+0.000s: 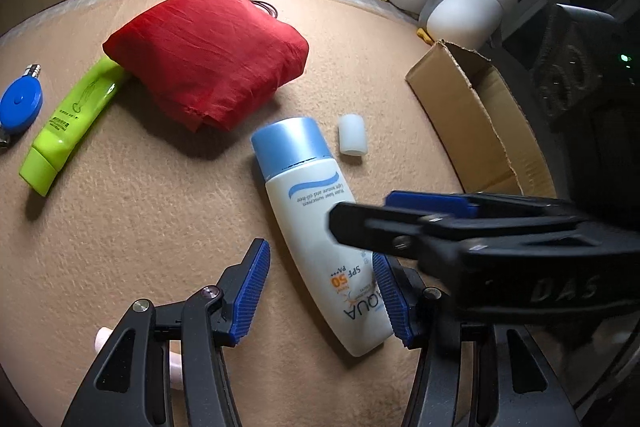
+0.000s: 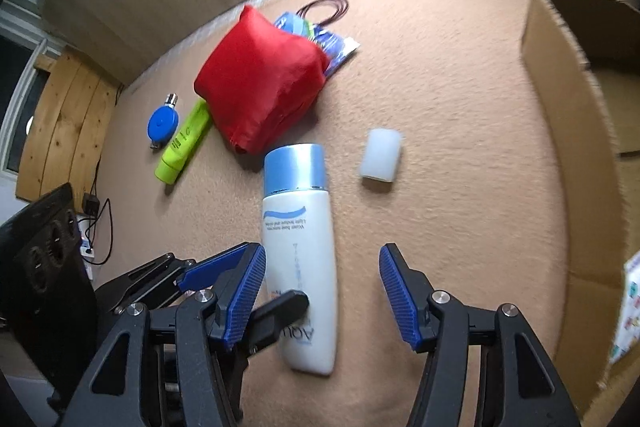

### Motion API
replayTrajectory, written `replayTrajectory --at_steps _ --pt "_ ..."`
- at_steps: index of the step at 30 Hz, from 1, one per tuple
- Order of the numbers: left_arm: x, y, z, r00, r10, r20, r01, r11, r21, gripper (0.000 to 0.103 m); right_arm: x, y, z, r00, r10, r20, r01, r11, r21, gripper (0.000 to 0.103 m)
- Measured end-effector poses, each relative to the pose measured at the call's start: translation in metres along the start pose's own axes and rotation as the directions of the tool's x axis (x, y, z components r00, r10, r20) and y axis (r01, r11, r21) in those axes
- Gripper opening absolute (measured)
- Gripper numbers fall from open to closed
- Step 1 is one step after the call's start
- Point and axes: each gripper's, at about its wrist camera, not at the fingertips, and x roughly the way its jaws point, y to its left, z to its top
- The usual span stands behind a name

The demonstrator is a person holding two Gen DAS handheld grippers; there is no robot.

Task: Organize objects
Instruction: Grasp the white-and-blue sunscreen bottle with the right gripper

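The left gripper [image 1: 320,291] and the right gripper [image 2: 322,297] both hover with jaws apart over a white sunscreen bottle [image 2: 298,259] lying on a tan carpet [image 2: 440,107], gripping nothing. Its label reads "AQUA", "SPF 50 PA+++". Beyond lie a small white cylinder [image 2: 380,155], a red cloth bag [image 2: 260,83], a lime-green tube [image 2: 184,143], a blue tape measure [image 2: 162,123] and, to the right, a cardboard box [image 2: 568,131].

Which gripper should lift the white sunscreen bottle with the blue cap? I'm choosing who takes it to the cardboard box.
Probably left: the left gripper already straddles the white sunscreen bottle, while the right gripper sits offset, nearer the cardboard box.
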Motion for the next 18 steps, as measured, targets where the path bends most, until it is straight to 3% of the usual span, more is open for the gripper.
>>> replayTrajectory --at_steps 14,18 --pt "0.011 -0.001 0.002 1.0 -0.016 -0.016 0.016 1.0 -0.022 0.057 0.015 0.005 0.005 0.999 -0.002 -0.036 0.001 1.0 -0.031 0.055" --pt "0.011 0.0 0.002 0.999 -0.037 -0.019 0.036 0.999 -0.031 0.056 0.017 0.008 0.005 0.999 0.006 -0.048 -0.008 0.999 -0.045 0.046"
